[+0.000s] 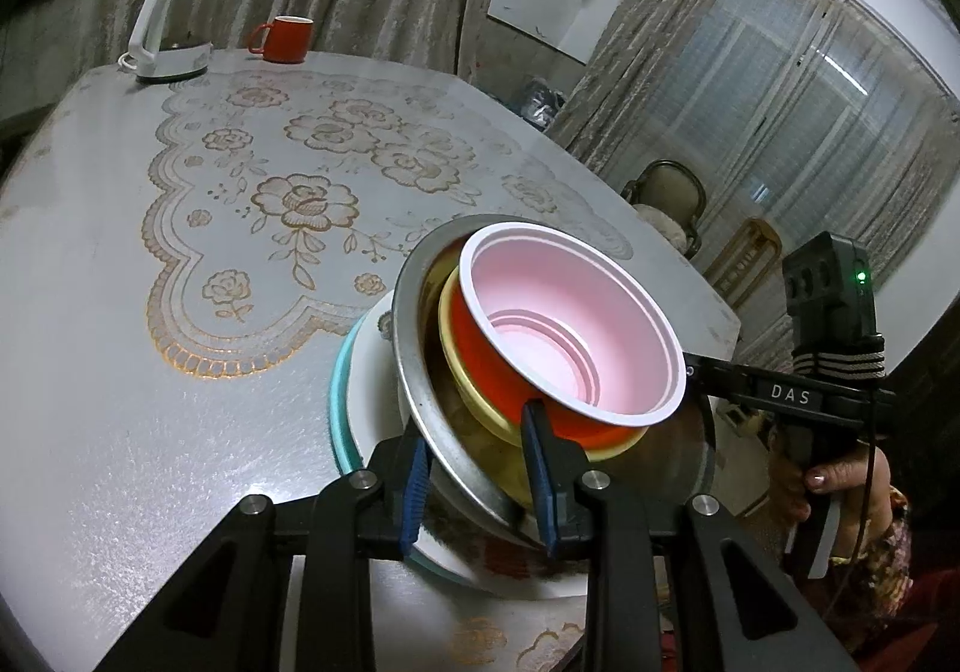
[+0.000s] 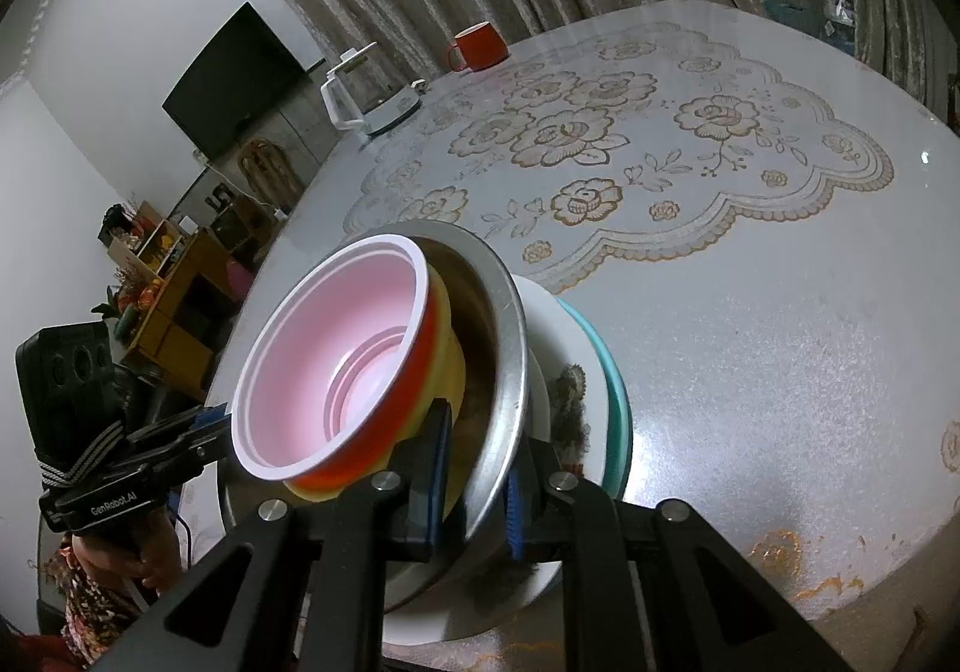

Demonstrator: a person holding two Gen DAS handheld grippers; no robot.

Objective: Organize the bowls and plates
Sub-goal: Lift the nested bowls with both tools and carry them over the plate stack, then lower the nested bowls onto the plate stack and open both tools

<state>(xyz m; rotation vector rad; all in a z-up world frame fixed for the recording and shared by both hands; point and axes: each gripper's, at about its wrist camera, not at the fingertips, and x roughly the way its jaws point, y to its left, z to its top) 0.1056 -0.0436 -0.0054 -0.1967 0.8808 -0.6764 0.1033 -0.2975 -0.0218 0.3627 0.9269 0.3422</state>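
Note:
A red bowl with a pink inside [image 1: 576, 312] [image 2: 336, 348] is nested in a yellow bowl [image 1: 447, 324] [image 2: 450, 354]. Both sit in a steel bowl [image 1: 414, 324] [image 2: 510, 360]. Under it lie a white plate [image 1: 369, 336] [image 2: 540, 312] and a teal plate [image 1: 339, 390] [image 2: 615, 390], on the table near its front edge. My left gripper [image 1: 480, 480] is shut on the steel bowl's near rim, one blue pad inside and one outside. My right gripper [image 2: 477, 483] is shut on the opposite rim the same way. Whether the steel bowl is lifted off the plates I cannot tell.
A red mug [image 1: 287, 39] [image 2: 477, 47] and a white kettle [image 1: 168, 36] [image 2: 366, 96] stand at the table's far side. The flowered tablecloth [image 1: 300, 204] spreads between them and the stack. Chairs [image 1: 666, 192] stand past the right edge, a wooden shelf [image 2: 174, 282] past the left.

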